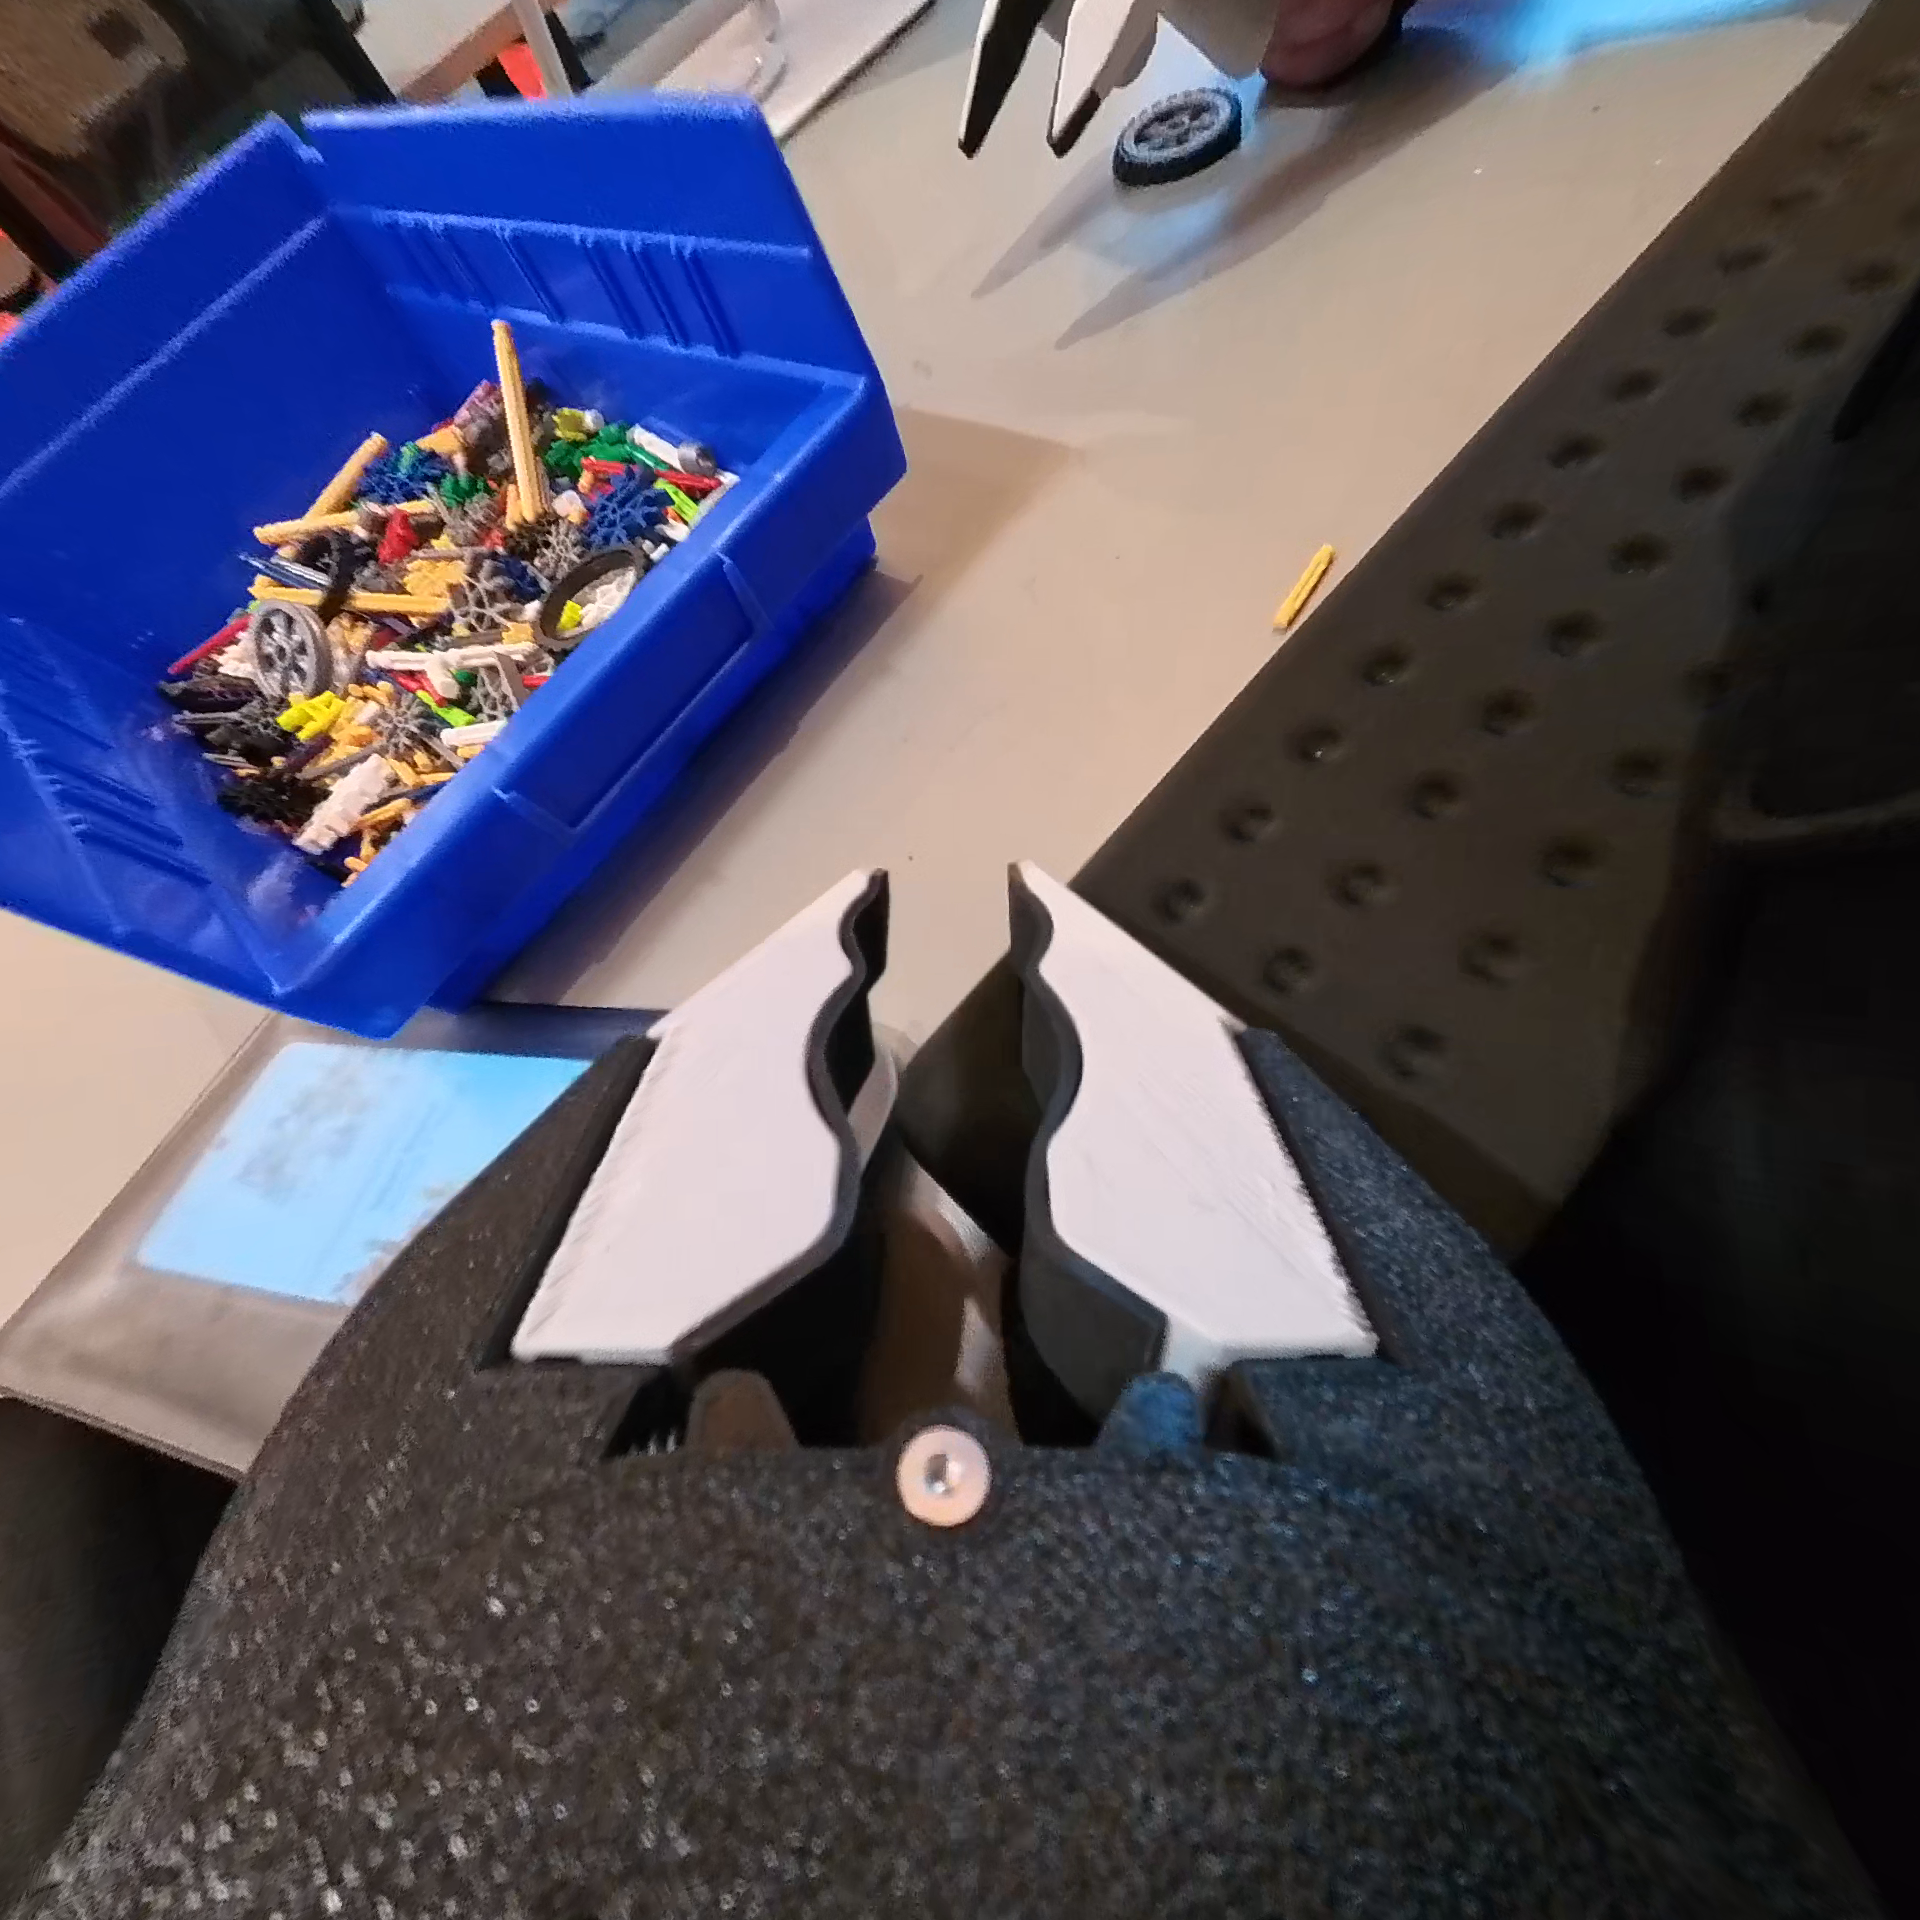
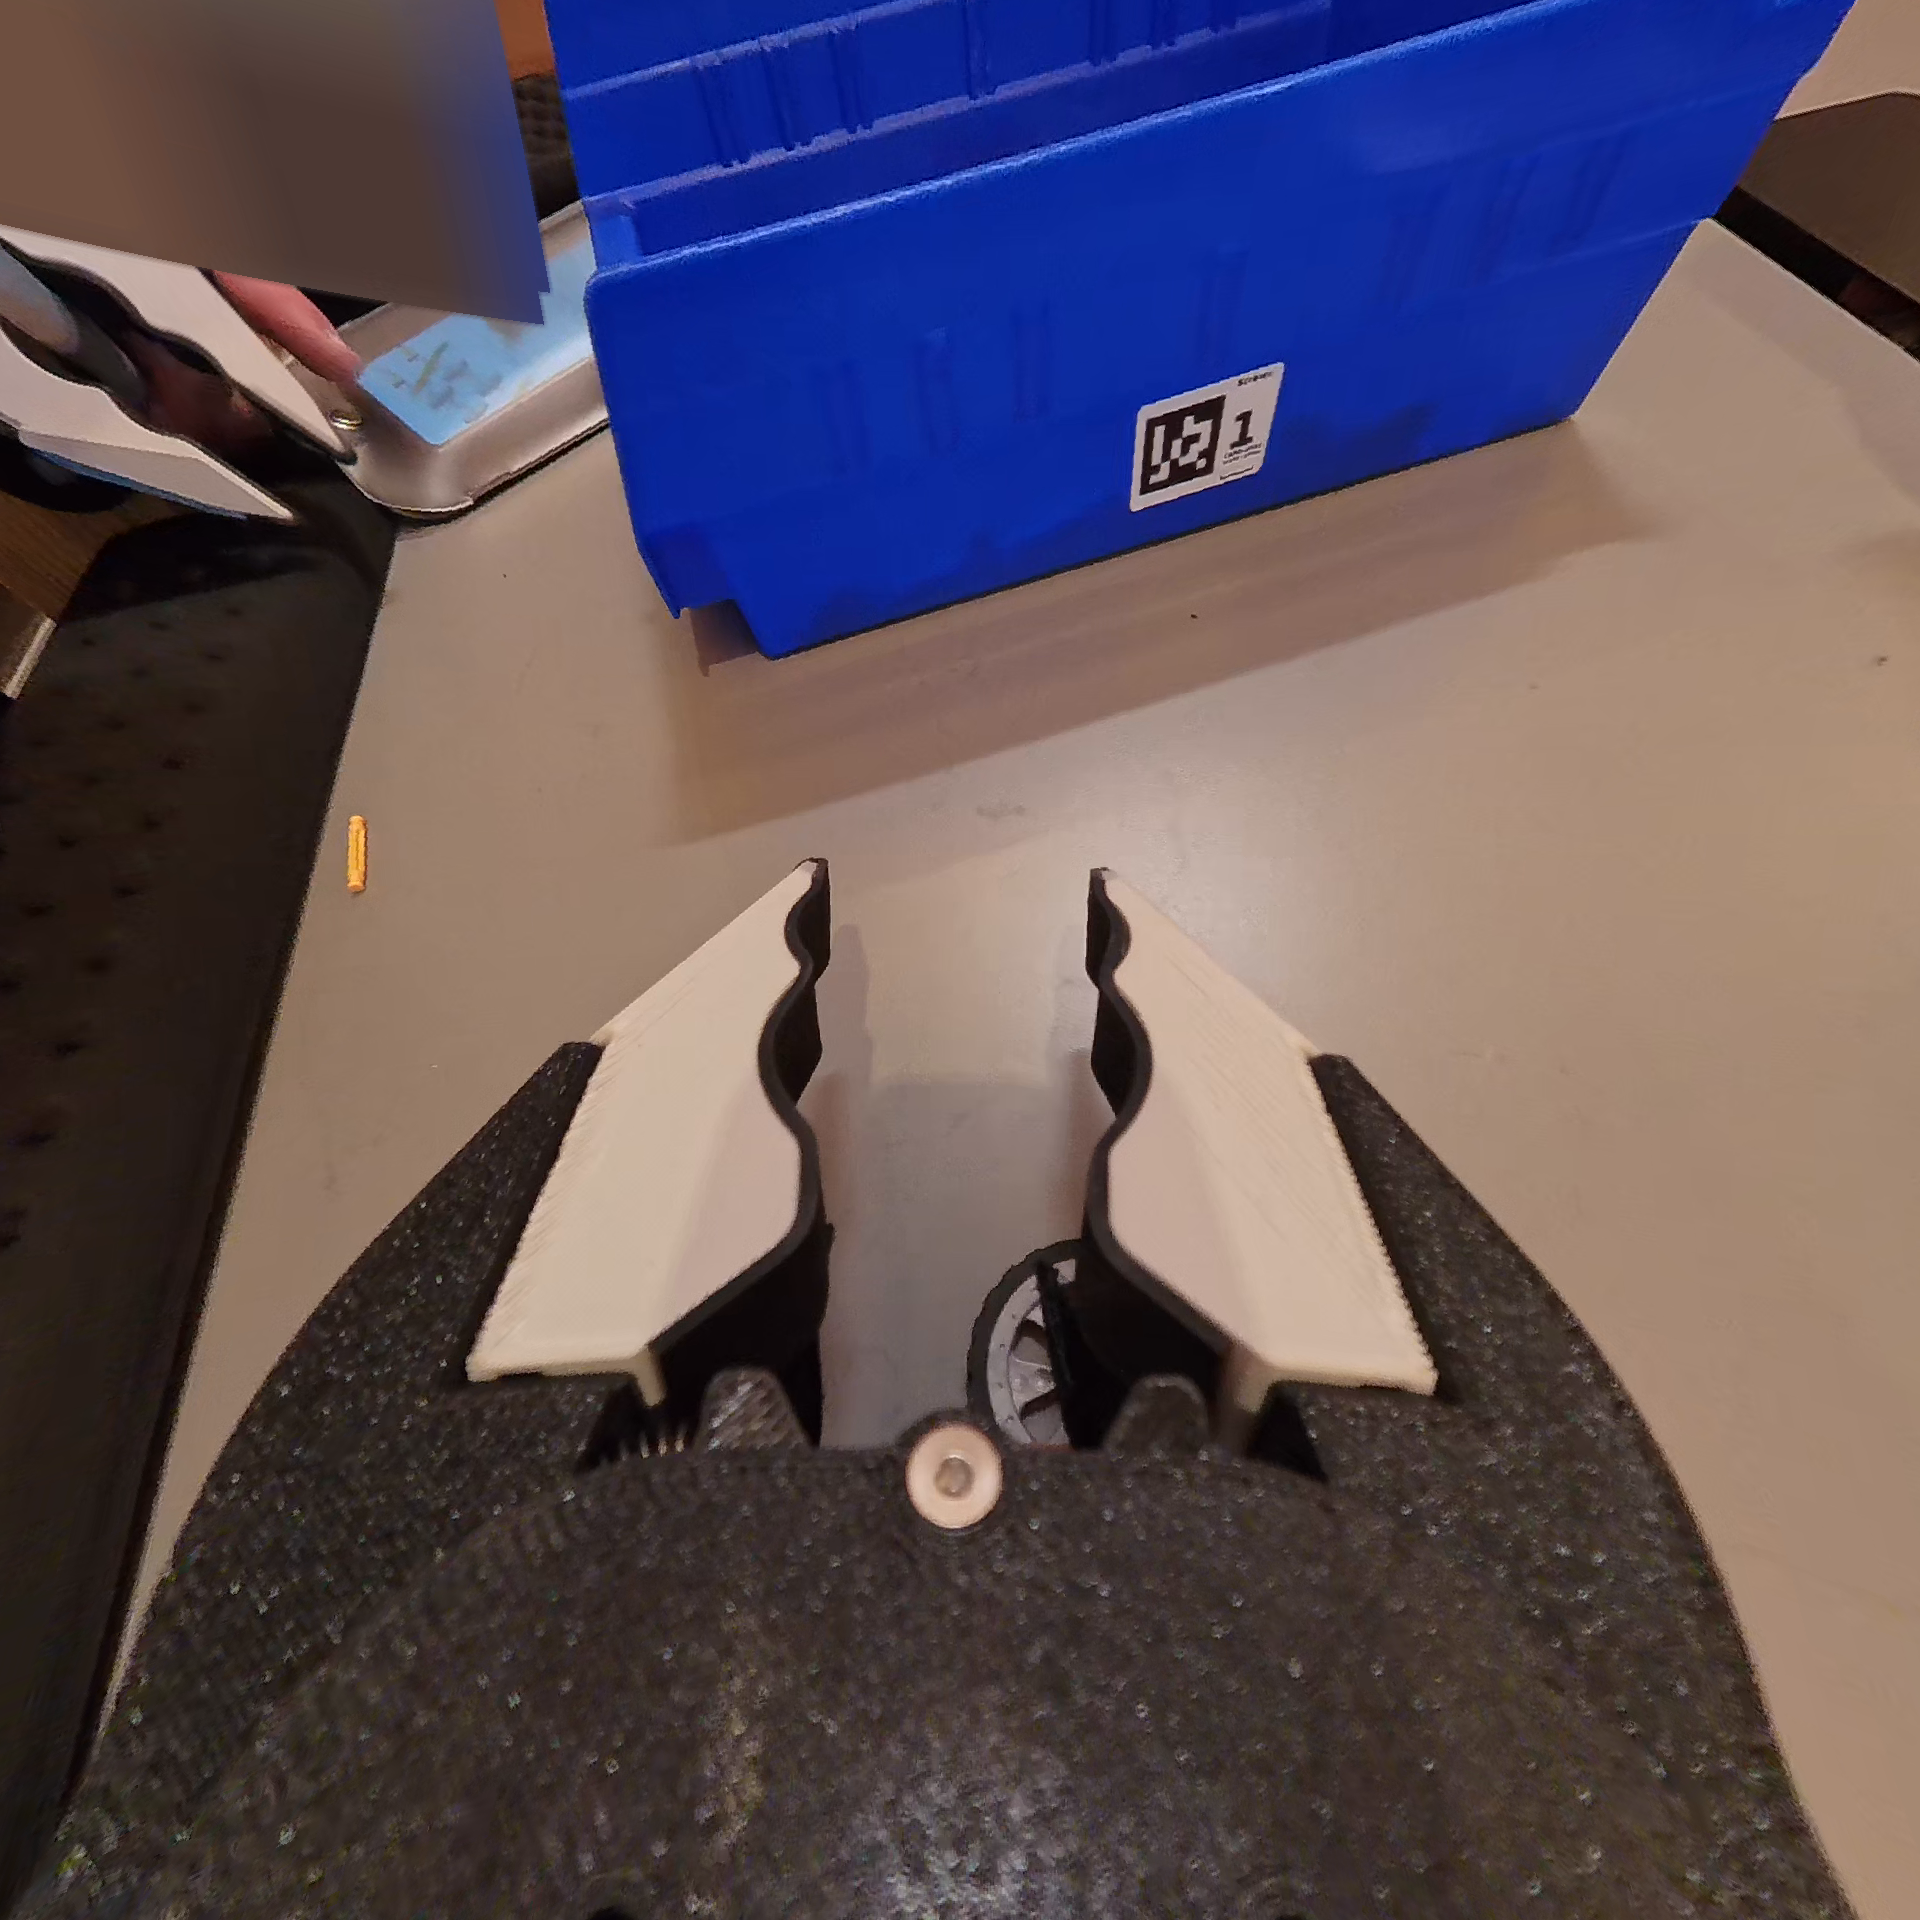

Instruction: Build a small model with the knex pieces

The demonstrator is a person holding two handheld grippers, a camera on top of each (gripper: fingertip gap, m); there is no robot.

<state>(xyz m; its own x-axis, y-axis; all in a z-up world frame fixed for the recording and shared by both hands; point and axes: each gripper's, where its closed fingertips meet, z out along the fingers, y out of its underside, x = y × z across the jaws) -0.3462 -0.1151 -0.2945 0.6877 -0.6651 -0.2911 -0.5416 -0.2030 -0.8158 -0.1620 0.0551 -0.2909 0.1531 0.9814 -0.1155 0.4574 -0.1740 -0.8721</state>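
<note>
While my left claw (image 1: 948,883) hangs over the near edge of the smooth grey table (image 1: 1091,436), its white ribbed fingers with wavy black rubber pads stand narrowly parted and grip nothing. Just beyond it to the left sits a glossy blue plastic bin (image 1: 727,312) with ribbed walls, heaped with small plastic building rods, spoked connectors and wheels (image 1: 436,613) in many colours. Under the bin's near corner lies a flat grey tray with a pale blue sheet (image 1: 343,1164). A short yellow ridged plastic rod (image 1: 1304,587) lies alone by the table's edge, beside a black perforated foam mat (image 1: 1507,727). My right claw (image 2: 958,873) hovers low over the bare table, its fingers set wider apart and empty; a small black rubber-tyred wheel with a grey spoked hub (image 2: 1023,1361) lies on the table close under its right finger, near the finger's root. A square black-and-white sticker (image 2: 1205,436) sits on the bin's outer wall
</note>
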